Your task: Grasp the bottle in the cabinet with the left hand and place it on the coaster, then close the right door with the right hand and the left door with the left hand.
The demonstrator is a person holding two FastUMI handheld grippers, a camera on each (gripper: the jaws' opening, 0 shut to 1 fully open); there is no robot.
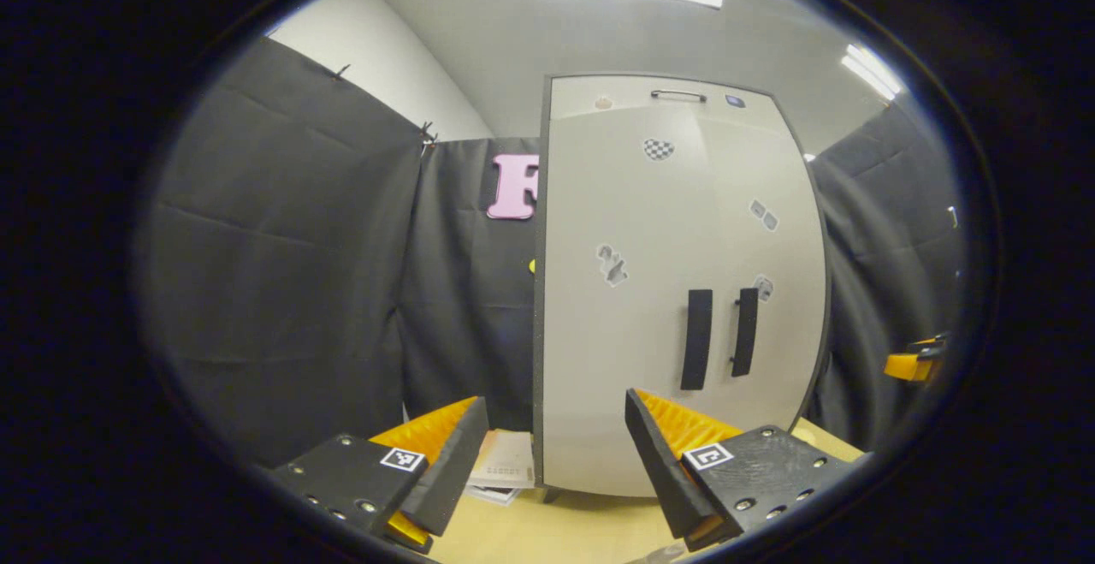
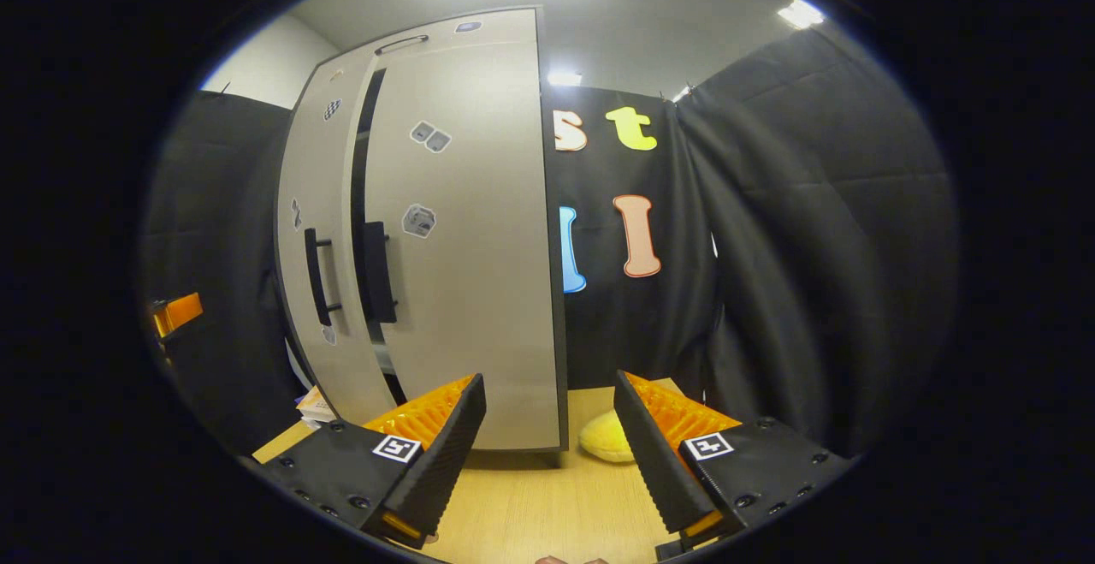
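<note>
While the left gripper (image 1: 547, 453) and right gripper (image 2: 547, 444) gape empty, the cabinet (image 1: 676, 290) stands beyond their fingers, doors nearly shut.

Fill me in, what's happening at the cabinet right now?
A person holds two grippers in front of a grey cabinet on a wooden table. Neither holds anything: the left gripper and right gripper both have their jaws apart, short of the doors. In the right gripper view a dark gap shows between the left door and right door, so the doors do not look fully shut. A yellow object lies by the cabinet's right corner.
</note>
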